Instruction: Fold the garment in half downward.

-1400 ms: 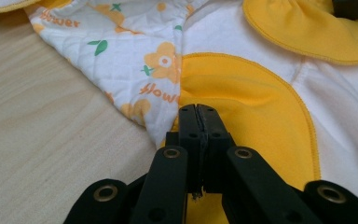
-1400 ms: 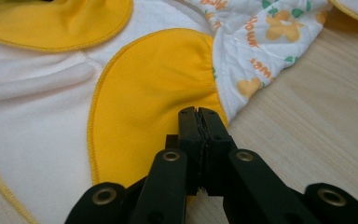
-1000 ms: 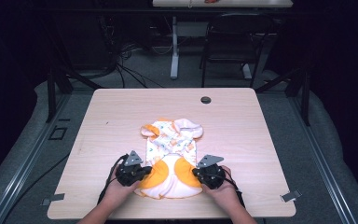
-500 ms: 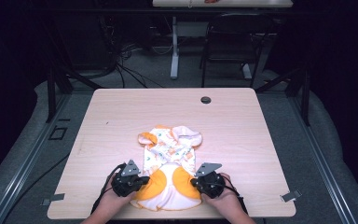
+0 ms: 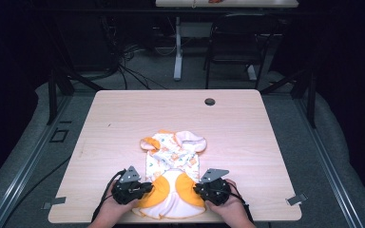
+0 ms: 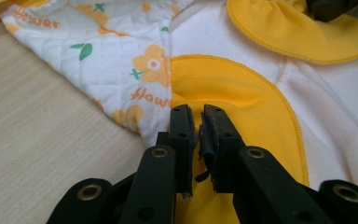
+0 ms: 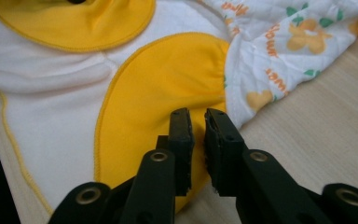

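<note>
Both the left gripper (image 6: 196, 122) and right gripper (image 7: 198, 123) have just been opening, fingers released; the white-and-orange quilted baby garment (image 5: 172, 183) lies between them, where a hem could snag and unfold

Lab or recording studio; dark surround, metal rig frame (image 5: 57, 88), floor cables (image 5: 123, 61), bare wooden table (image 5: 123, 123)

Dark room, grey floor (image 5: 342, 156), a black chair (image 5: 230, 47) behind the table (image 5: 138, 109).

Yellow-white floral baby garment (image 5: 172, 186) flat at table's near edge
</note>
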`<state>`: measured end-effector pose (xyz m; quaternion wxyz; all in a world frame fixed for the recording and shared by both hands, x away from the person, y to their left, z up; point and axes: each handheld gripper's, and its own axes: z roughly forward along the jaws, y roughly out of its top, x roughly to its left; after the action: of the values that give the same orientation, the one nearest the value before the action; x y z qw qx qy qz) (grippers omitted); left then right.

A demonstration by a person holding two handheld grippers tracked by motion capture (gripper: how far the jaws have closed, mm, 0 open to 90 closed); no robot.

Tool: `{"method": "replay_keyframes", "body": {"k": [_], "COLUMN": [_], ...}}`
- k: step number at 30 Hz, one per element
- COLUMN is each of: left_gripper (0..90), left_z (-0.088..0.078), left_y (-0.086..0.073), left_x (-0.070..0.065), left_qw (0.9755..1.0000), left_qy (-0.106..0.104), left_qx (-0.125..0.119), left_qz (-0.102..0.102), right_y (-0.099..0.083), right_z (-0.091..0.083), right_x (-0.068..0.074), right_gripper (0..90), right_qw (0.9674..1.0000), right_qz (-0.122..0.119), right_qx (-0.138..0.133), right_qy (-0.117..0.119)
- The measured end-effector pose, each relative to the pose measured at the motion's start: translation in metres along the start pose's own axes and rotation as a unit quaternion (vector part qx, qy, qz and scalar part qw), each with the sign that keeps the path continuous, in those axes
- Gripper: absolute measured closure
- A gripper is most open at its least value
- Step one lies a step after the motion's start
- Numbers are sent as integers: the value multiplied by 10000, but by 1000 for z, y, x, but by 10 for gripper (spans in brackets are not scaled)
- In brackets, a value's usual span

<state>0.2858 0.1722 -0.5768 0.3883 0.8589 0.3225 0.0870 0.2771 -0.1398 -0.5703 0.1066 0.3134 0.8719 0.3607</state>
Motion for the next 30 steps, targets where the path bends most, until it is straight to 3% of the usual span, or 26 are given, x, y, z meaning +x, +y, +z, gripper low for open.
{"method": "replay_keyframes", "body": {"k": [4, 10, 16, 23, 30], "left_gripper": [729, 637, 618, 618, 614], "left_z": [-3, -3, -1, 4, 7], "left_y": [5, 10, 23, 43, 64], "left_x": [0, 6, 24, 43, 58], "left_qw": [9999, 9997, 9995, 9993, 9991], "left_qy": [34, 93, 66, 152, 93], "left_qx": [-125, -201, -211, -181, -126], "left_qz": [42, -70, -245, -298, -397], "right_y": [2, 5, 19, 36, 57], "right_z": [-3, -3, -3, 0, 1], "right_x": [-2, -7, -19, -38, -54], "right_gripper": [716, 662, 624, 623, 611], "right_qw": [9999, 9997, 9999, 9995, 9996], "right_qz": [-27, 38, -30, -135, -23], "right_qx": [-143, -210, -55, 200, 235], "right_qy": [-93, -88, -115, -198, -177]}}
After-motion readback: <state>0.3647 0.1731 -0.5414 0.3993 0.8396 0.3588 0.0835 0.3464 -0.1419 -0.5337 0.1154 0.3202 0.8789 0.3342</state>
